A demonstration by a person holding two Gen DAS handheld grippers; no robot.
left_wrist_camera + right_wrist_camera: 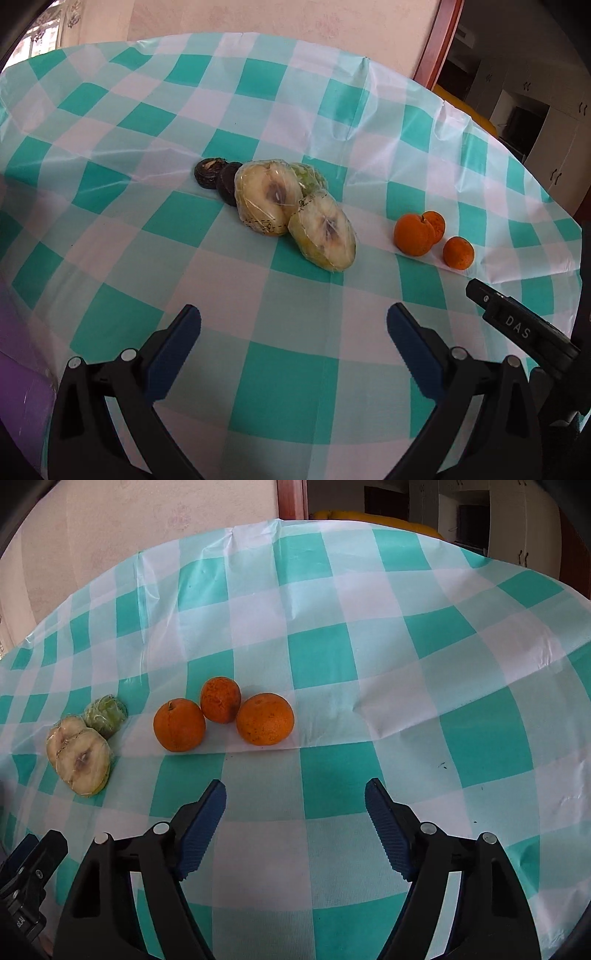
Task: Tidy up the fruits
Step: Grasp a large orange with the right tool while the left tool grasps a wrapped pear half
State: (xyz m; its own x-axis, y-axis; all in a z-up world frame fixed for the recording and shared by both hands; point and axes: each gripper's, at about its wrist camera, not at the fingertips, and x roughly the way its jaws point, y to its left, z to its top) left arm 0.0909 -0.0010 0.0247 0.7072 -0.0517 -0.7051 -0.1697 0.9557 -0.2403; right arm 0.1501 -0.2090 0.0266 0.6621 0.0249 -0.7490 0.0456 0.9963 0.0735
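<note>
Three oranges (221,716) sit close together on the green-and-white checked tablecloth (369,635); the left wrist view shows the oranges (417,232) at the right. Plastic-wrapped cut fruit halves (295,214) lie in a heap mid-table, and the right wrist view has those wrapped halves (79,757) at its left. Two dark round fruits (218,177) touch the heap's far left side. My left gripper (293,328) is open above bare cloth, short of the wrapped halves. My right gripper (295,805) is open and empty, just short of the oranges.
The table's far edge meets a pale wall (258,18). A wooden door frame (439,40) and dark cabinets (535,96) stand beyond the right edge. Part of the right tool (517,325) shows at the left wrist view's right side.
</note>
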